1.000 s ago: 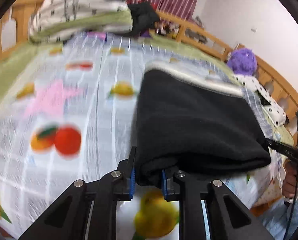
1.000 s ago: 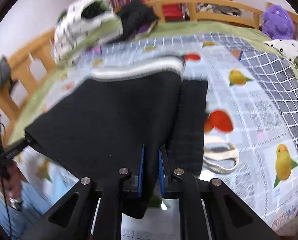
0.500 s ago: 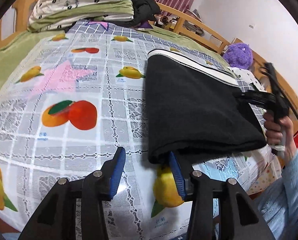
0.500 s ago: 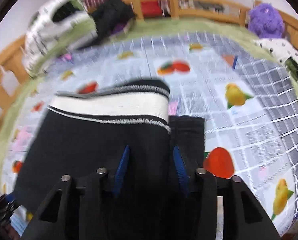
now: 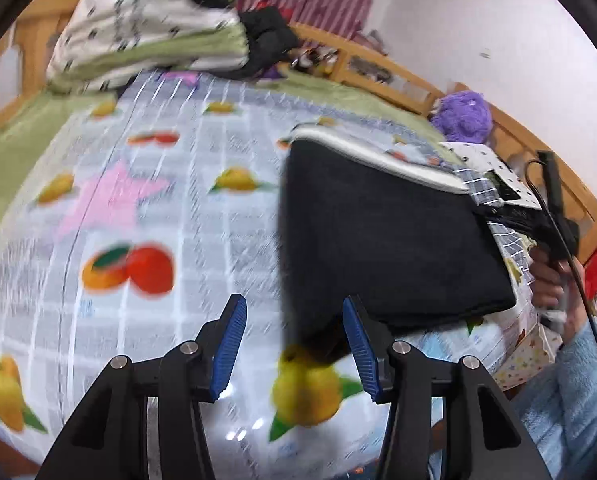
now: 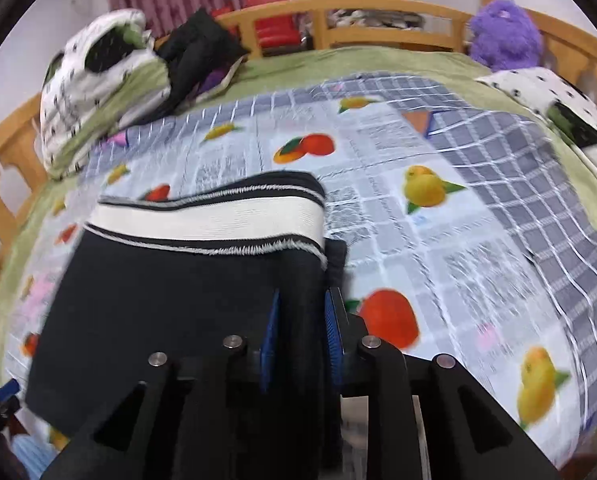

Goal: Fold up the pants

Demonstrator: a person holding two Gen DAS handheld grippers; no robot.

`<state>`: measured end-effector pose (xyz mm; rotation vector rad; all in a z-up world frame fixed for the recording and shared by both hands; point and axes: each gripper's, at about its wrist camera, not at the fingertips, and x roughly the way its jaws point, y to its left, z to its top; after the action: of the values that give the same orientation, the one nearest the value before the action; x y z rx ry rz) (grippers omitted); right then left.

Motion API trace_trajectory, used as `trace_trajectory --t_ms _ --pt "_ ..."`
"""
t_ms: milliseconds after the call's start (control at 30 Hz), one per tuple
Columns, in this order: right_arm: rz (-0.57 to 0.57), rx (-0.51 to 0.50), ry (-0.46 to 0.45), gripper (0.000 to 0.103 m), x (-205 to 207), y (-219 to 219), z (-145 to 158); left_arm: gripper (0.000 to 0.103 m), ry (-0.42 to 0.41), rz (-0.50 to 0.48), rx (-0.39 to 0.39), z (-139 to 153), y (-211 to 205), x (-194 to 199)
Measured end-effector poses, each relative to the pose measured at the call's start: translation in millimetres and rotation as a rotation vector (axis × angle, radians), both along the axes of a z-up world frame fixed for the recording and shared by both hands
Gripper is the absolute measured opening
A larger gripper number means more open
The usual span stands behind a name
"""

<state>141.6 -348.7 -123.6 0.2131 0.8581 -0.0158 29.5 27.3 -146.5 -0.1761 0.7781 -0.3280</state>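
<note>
Now folded pants (image 5: 382, 240) lie near the bedspread (image 5: 178, 208) edge.

A bed (image 6: 378, 4) with a pale wooden rail carries everything here, and it is covered by a green sheet (image 6: 338, 68) under a white and grey checked spread printed with fruit (image 6: 418, 248). On that spread lie the folded black pants (image 6: 170, 296), their white waistband turned toward the far rail. Beyond the pants, at the far left of the spread, sits a rolled white and green quilt (image 6: 94, 92) with a heap of black clothes (image 6: 198, 52) just beside it. Far right of the pants, a purple plush toy (image 6: 506, 36) rests against the rail, with a white black-dotted pillow (image 6: 546, 100) beside it.
</note>
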Motion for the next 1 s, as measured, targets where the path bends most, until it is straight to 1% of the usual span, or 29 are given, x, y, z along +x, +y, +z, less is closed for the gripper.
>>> trace_trajectory --t_ms 33,67,100,167,200,233,267,300,367,400,433,500,533,567,633,667,700,733,800,833,900,933,967,1000 --pt "0.001 0.008 -0.024 0.023 -12 0 6 0.048 -0.022 -0.011 0.0 6 -8 5" --pt "0.019 0.01 -0.044 0.025 -25 3 10 0.048 -0.029 -0.019 0.001 9 -13 10" --pt "0.049 0.001 -0.051 0.025 -36 10 11 0.048 -0.029 -0.039 0.006 12 -23 18" --pt "0.108 -0.033 -0.045 0.025 -58 30 3 0.048 -0.025 -0.076 0.036 8 -43 32" --pt "0.13 -0.046 -0.024 0.025 -61 36 -4 0.048 -0.014 -0.095 0.075 -2 -54 40" --pt "0.154 -0.075 0.018 0.026 -66 45 -19 0.048 0.002 -0.1 0.107 -10 -60 43" --pt "0.15 -0.125 0.019 0.026 -72 51 -27 0.048 0.025 -0.096 0.165 -25 -66 46" --pt "0.153 -0.179 0.014 0.025 -76 57 -34 0.048 0.032 -0.104 0.193 -32 -67 45" --pt "0.183 -0.295 0.015 0.025 -81 73 -38 0.049 -0.005 -0.136 0.227 -35 -63 31" --pt "0.187 -0.307 0.017 0.025 -81 75 -37 0.05 0.004 -0.151 0.233 -32 -58 26" --pt "0.187 -0.297 0.018 0.025 -80 73 -36 0.05 0.022 -0.164 0.226 -29 -51 21" --pt "0.169 -0.219 0.018 0.026 -80 62 -34 0.052 0.062 -0.19 0.204 -26 -34 9" --pt "0.16 -0.178 0.021 0.026 -80 57 -32 0.052 0.067 -0.197 0.216 -26 -30 3" --pt "0.155 -0.144 0.025 0.026 -78 53 -30 0.052 0.061 -0.202 0.244 -27 -28 -2" --pt "0.153 -0.111 0.027 0.026 -77 50 -29 0.052 0.03 -0.228 0.354 -31 -29 -15" --pt "0.154 -0.107 0.025 0.027 -77 50 -28 0.052 0.027 -0.249 0.397 -33 -31 -18" --pt "0.157 -0.113 0.021 0.03 -76 52 -28 0.052 0.023 -0.272 0.455 -37 -36 -20" --pt "0.165 -0.132 0.015 0.032 -76 55 -29 0.052 -0.001 -0.275 0.508 -38 -40 -22" --pt "0.182 -0.191 0.001 0.037 -78 65 -29 0.052 -0.07 -0.287 0.581 -38 -51 -24" --pt "0.187 -0.22 -0.003 0.038 -79 69 -30 0.051 -0.087 -0.297 0.599 -37 -57 -23" --pt "0.192 -0.259 -0.011 0.038 -81 74 -32 0.031 -0.146 -0.298 0.647 -37 -71 -17" --pt "0.193 -0.261 -0.012 0.038 -82 75 -32 0.014 -0.16 -0.272 0.667 -36 -74 -12" --pt "0.196 -0.255 -0.013 0.038 -82 74 -32 0.013 -0.165 -0.212 0.62 -28 -70 -5" --pt "0.199 -0.249 -0.012 0.038 -82 72 -32 0.012 -0.166 -0.181 0.534 -20 -63 -2"
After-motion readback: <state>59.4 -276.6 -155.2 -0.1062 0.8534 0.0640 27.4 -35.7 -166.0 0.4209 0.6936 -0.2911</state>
